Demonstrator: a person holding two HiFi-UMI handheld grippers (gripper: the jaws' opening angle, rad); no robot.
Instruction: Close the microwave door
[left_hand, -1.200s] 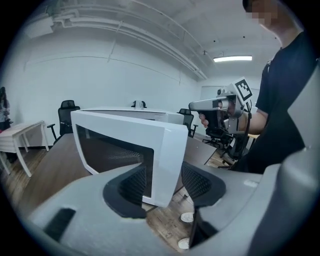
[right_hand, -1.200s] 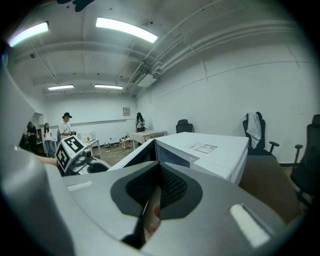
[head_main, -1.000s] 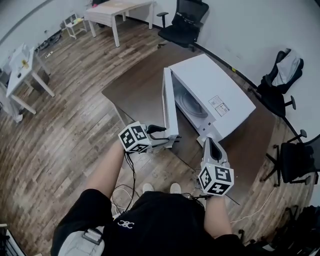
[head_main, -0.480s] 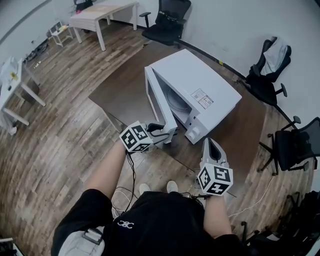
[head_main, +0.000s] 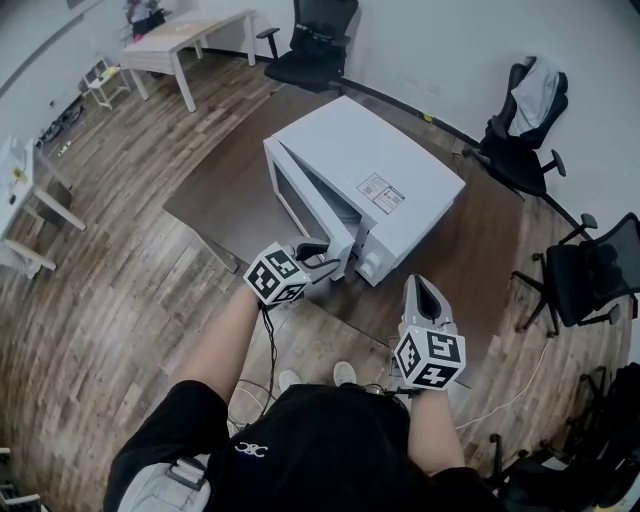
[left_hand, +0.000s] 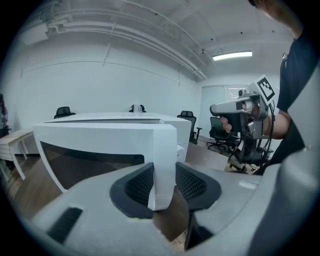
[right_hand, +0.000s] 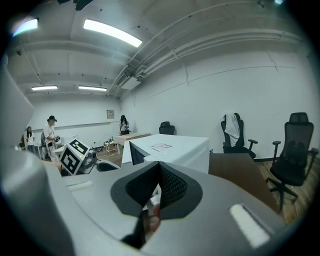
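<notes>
Task's thing: microwave door, part of a white microwave on a dark brown table.
Door position: ajar by a narrow wedge, hinged at the far left corner of the oven front, with its free edge nearest the person.
Key relation: the free edge stands upright between the jaws of the left gripper. The oven front lies to the right of the door in the head view, so the closing swing probably runs that way, across the door's face.
Door's long axis: level, from the far hinge to the near free edge, slanting down-right in the head view.
Nearer hand: the left, already at the door. The right gripper hangs near the oven's control-panel corner, apart from it.
Left claw: its jaws have just been closing, and both pads sit against the door's edge, a hold at middling width.
Right claw: pads drawn together with nothing between them.
Door material: a flat slab with a smooth white frame and a dark glass window with rounded lower corners.
Oven casing: boxy, matt white sheet with square corners and a small printed label on top.
Pads: black with a cross-hatched tread, set in grey moulded shells.
Table: dark wood grain with a flat, straight near edge.
Handling judgement: the smooth edge may slip, so pushing the face seems safer than pulling.
</notes>
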